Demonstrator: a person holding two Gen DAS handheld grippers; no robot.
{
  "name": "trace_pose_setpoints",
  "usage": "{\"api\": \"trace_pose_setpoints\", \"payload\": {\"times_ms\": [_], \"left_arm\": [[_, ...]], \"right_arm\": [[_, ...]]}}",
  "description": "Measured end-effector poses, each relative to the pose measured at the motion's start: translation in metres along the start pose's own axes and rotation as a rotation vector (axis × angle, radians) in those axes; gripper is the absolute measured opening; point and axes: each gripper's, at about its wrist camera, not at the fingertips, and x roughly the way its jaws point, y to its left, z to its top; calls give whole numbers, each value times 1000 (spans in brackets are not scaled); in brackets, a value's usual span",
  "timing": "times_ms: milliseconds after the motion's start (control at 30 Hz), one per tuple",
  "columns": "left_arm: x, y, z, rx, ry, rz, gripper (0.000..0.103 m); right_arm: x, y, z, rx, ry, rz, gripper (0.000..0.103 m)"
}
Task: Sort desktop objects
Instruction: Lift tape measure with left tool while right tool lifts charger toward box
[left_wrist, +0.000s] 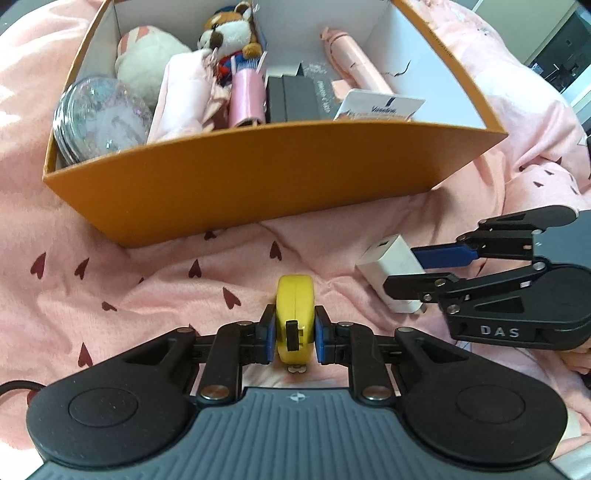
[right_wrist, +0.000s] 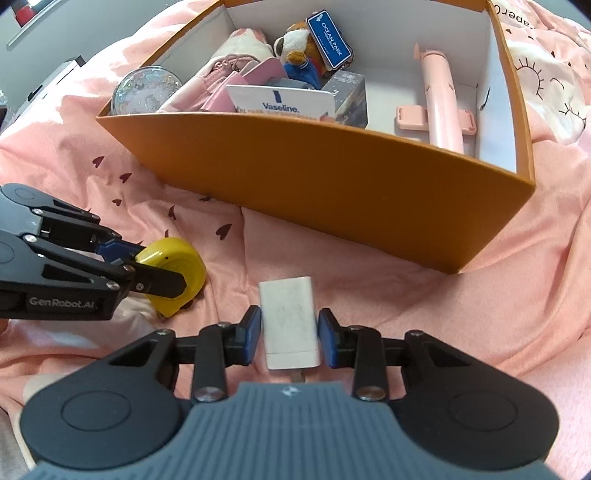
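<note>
A yellow tape measure (left_wrist: 295, 299) stands on edge on the pink blanket, and my left gripper (left_wrist: 295, 332) is shut on it, a blue pad against each flat side. The right wrist view shows the same grip from the side, with the left gripper (right_wrist: 147, 262) and the tape measure (right_wrist: 177, 266) at the left. A white charger block (right_wrist: 288, 314) lies between the fingers of my right gripper (right_wrist: 290, 334), and both pads touch its sides. In the left wrist view the right gripper (left_wrist: 402, 271) holds the charger (left_wrist: 384, 258) at the right. Both grippers are low on the blanket, in front of the orange box (left_wrist: 258, 177).
The open orange box (right_wrist: 332, 166) holds a plush toy (left_wrist: 229, 33), a glittery round case (left_wrist: 99, 118), a Vaseline packet (right_wrist: 277, 103), a dark box (left_wrist: 291, 99) and a pink stick holder (right_wrist: 441, 107). The pink heart-print blanket (left_wrist: 110, 280) is rumpled all around.
</note>
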Motion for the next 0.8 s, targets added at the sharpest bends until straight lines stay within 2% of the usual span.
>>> {"api": "trace_pose_setpoints", "payload": {"times_ms": [167,400,533,667,800], "left_arm": [[-18,-2,6,13,-43,-23,22],[-54,-6,22,-1,-110,-136,22],[-76,-14,33,14,-160,-172,22],[-96,-23,49,51,-217,-202,22],[-109,-32,69,76,-289,-198,22]], "right_arm": [[-12,-5,0,60,-28,45,35],[-59,-8,2,102,-118,94,35],[-86,-13,9,129,-186,114,35],[-107,-11,23,124,-264,105,35],[-124,-12,37,126,-342,82,35]]}}
